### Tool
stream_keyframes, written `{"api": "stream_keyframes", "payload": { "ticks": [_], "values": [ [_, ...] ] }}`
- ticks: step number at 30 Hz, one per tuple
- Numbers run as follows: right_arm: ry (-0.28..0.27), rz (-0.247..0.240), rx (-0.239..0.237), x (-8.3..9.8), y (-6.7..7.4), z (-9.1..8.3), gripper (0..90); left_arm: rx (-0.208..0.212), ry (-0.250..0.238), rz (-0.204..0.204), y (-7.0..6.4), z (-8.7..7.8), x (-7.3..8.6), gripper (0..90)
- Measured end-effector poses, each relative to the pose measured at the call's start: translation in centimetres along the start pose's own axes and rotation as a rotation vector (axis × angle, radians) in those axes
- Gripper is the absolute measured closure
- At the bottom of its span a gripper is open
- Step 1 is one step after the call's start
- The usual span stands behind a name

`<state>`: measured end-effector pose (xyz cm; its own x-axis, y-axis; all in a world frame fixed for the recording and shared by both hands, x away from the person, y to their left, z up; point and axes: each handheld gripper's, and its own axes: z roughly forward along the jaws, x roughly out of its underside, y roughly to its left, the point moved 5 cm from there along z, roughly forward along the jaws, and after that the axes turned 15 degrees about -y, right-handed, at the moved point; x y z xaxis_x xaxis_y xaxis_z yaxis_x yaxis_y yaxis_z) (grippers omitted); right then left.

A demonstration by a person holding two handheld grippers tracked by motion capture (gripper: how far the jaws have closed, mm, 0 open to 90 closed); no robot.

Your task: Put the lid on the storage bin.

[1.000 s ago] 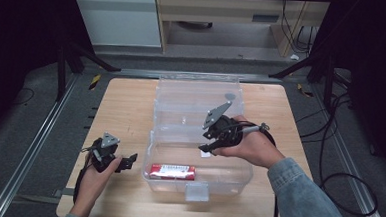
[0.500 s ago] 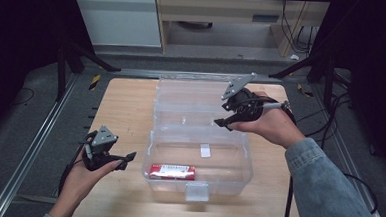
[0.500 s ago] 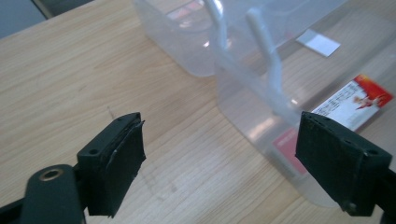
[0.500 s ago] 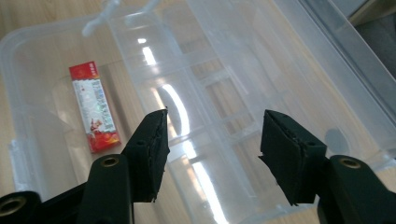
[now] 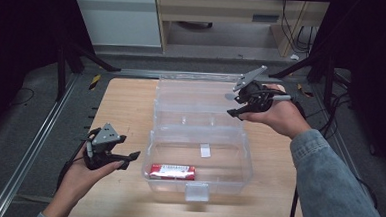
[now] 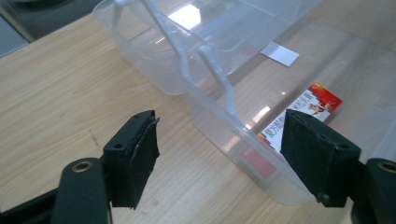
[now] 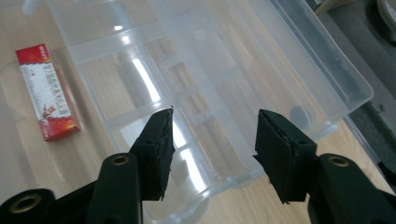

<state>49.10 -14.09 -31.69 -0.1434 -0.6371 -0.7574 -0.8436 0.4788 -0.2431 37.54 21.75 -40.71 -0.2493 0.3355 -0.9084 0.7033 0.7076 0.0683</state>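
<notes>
High view: right gripper [image 5: 235, 103] held above the far right part of the clear box [image 5: 199, 186], over its folded-back lid [image 5: 194, 96], jaws spread wide, nothing between them. Left gripper [image 5: 127, 156] low over the table [image 5: 126, 105], just left of the box, jaws likewise wide apart and empty; its own view has the box wall between the pads. Red packet [image 5: 172, 171] lies flat inside the box, near the front wall; a small white slip [image 5: 205, 150] sits behind it. Judgement: packet is stowed, lid open, so closing and latching the box seems to remain.
</notes>
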Motion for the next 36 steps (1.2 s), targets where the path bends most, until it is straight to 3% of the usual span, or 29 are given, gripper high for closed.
{"api": "stream_keyframes", "payload": {
  "ticks": [4, 5, 10, 17, 19, 24, 29, 36],
  "values": [
    [0.018, -0.011, 0.013, 0.3, -0.8, 0.1, 55.1, 0.033, 0.008, 0.026, -1.0, 0.0, -0.5, 32.1],
    [0.024, -0.012, 0.015, 0.3, -0.9, 0.1, 56.2, 0.06, 0.015, 0.04, -1.7, 0.1, -0.7, 32.5],
    [0.045, -0.035, 0.012, 0.5, -1.1, 0.8, 59.0, 0.118, 0.031, 0.077, -3.5, 0.4, -1.2, 33.7],
    [0.06, -0.052, 0.003, 0.3, -1.2, 2.2, 58.5, 0.205, 0.07, 0.122, -5.2, 1.7, -0.6, 34.0],
    [0.066, -0.048, 0.002, 0.3, -1.2, 2.5, 57.7, 0.23, 0.096, 0.153, -5.6, 1.9, -0.4, 34.0],
    [0.068, -0.049, -0.003, 0.1, -1.1, 3.0, 56.2, 0.252, 0.094, 0.141, -6.5, 2.6, 0.0, 33.8],
    [0.077, -0.055, 0.002, 0.2, -1.2, 3.2, 55.4, 0.277, 0.139, 0.17, -7.2, 3.5, 1.1, 33.2],
    [0.082, -0.055, 0.013, 0.2, -1.8, 3.3, 52.1, 0.302, 0.168, 0.179, -7.9, 4.2, 2.2, 33.5]
  ]
}}
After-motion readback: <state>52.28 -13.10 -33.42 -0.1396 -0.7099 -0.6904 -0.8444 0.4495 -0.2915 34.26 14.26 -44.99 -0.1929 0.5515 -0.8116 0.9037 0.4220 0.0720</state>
